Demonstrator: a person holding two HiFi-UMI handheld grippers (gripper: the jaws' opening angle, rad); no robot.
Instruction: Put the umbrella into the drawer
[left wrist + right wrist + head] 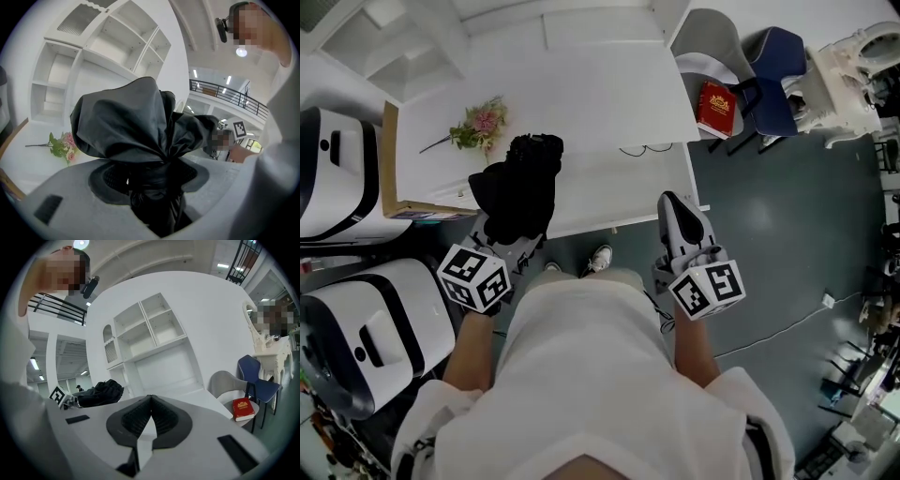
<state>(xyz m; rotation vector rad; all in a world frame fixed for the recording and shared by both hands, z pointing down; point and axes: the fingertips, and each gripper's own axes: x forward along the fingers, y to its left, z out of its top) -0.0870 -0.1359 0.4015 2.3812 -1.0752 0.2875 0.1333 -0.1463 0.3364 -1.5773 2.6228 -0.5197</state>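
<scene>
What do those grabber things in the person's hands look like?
The left hand-held gripper and right hand-held gripper are pale grey, with dark ribbed pads and a white cube of black square markers each. The person wears a white short-sleeved top.

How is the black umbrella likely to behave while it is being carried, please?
Probably floppy: the umbrella shows loose fabric bunching over the left tool. Likely light for its bulk, since that one tool carries it alone. It may slip, as the cloth looks smooth and glossy.
</scene>
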